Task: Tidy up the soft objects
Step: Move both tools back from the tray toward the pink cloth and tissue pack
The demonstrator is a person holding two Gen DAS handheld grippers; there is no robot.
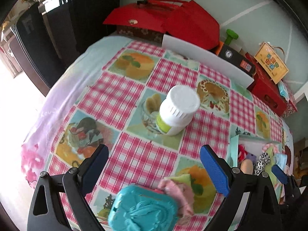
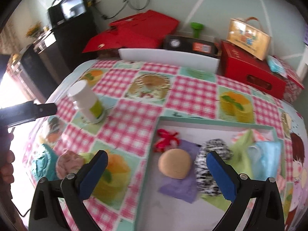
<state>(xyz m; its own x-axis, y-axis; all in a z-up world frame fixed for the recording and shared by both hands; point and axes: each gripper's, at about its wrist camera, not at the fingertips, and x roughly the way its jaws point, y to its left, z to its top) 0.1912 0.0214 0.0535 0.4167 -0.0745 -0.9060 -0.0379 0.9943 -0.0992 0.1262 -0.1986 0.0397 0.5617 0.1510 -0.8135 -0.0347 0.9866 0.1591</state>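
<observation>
While the pink cloth (image 1: 178, 194) lies loose on the tablecloth (image 1: 123, 98), just ahead of the left gripper (image 1: 154, 165) and between its spread, empty jaws, a teal case (image 1: 143, 209) touches it on the near side. Risk: closing low could catch that case or bunch the tablecloth. White bottle (image 1: 176, 109) stands farther ahead. Right gripper (image 2: 156, 175), also released, hovers over the tray (image 2: 211, 124) holding a tan puff (image 2: 175, 165). Label text unreadable.
</observation>
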